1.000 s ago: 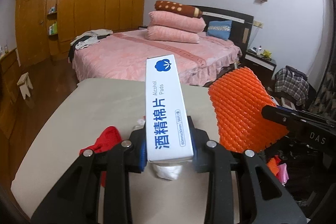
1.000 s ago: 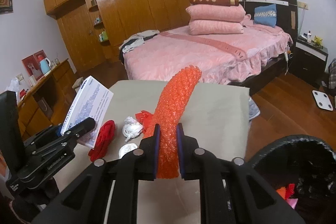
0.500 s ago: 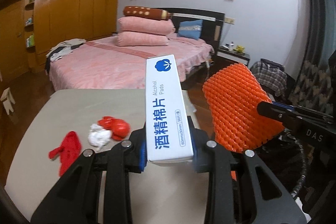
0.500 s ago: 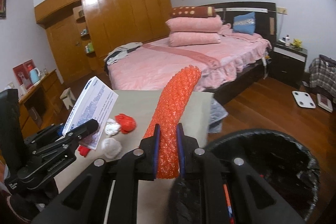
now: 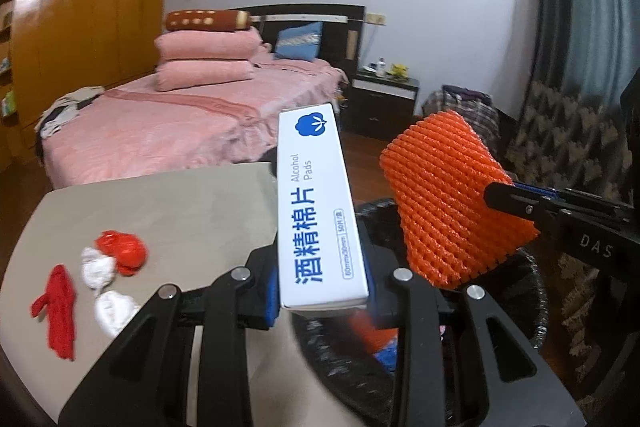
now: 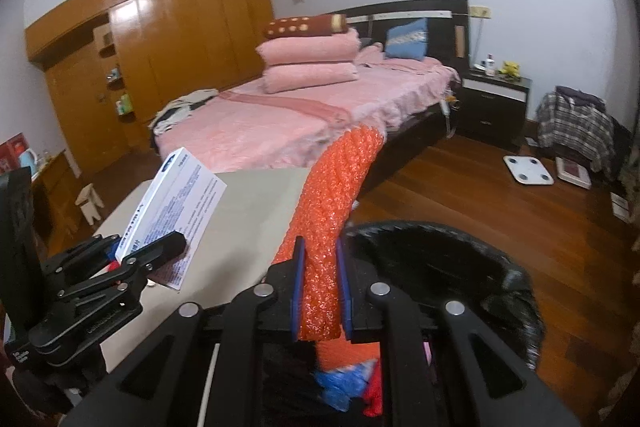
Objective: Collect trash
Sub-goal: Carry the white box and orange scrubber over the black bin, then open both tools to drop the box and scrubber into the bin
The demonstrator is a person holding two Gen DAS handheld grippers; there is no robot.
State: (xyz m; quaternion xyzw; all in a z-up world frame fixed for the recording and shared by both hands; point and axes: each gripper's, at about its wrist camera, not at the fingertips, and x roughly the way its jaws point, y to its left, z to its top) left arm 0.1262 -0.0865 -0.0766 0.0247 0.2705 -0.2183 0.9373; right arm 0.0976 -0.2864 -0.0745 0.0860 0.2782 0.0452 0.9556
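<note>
— Left claw [image 5: 323,297]: what's in it?
— Clamped on the white alcohol pads box [image 5: 316,203], which stands upright over the near rim of the black trash bin [image 5: 532,291]

— Right claw [image 6: 321,301]?
— Pinching the orange foam net [image 6: 334,203], above that bin [image 6: 448,259]

— And on the worktop [image 5: 180,211]?
— Left of the box lie a red wrapper [image 5: 124,253], two white crumpled wads [image 5: 96,271] and a red strip [image 5: 60,311], with the pink bed [image 5: 160,131] behind
</note>
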